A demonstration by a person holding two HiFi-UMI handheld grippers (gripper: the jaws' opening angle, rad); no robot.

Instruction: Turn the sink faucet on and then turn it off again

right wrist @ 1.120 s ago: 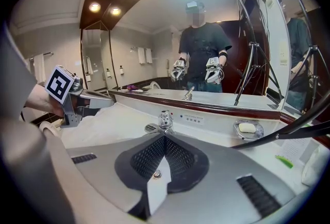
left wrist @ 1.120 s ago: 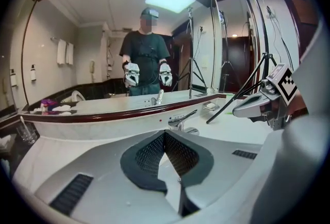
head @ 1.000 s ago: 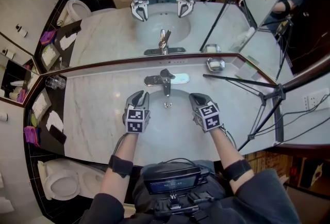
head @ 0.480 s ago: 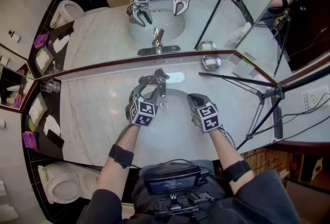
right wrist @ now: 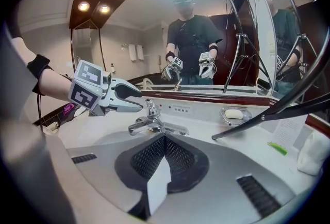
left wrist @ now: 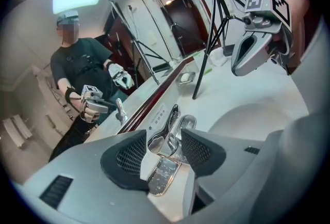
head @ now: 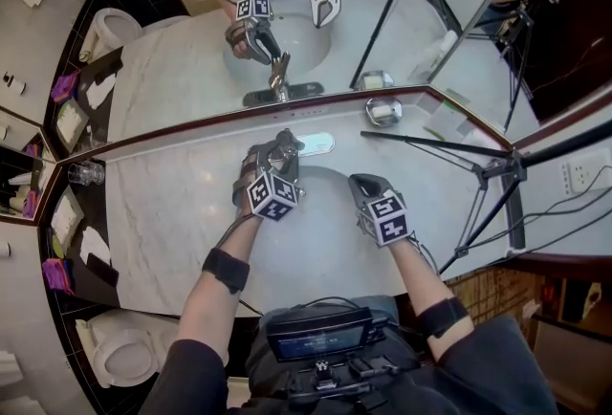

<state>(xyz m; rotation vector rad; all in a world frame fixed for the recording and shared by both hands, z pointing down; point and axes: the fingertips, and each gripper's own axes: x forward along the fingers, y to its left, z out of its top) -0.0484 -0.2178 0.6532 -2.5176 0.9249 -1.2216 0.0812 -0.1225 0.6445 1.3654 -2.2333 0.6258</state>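
Note:
The chrome faucet (head: 290, 144) stands at the back of the white sink basin (head: 323, 193). My left gripper (head: 274, 155) has come up to it, and its jaws have just been opening. In the left gripper view the faucet's lever handle (left wrist: 166, 134) lies between the two black pads (left wrist: 130, 153), with a gap on the right side. My left gripper (left wrist: 164, 143) is open around the handle. My right gripper (head: 364, 183) hovers over the basin's right half, shut and empty. In its own view my right gripper (right wrist: 164, 141) points at the faucet (right wrist: 150, 121). No water shows.
A marble counter (head: 172, 222) surrounds the basin, with a mirror behind it. A soap dish (head: 385, 110) sits at the back right. A black tripod (head: 497, 176) leans across the right side. A glass (head: 84, 174) stands at the far left.
My left gripper has moved forward from the basin's left side to the faucet, rolled, and opened its jaws around the handle. My right gripper has barely shifted.

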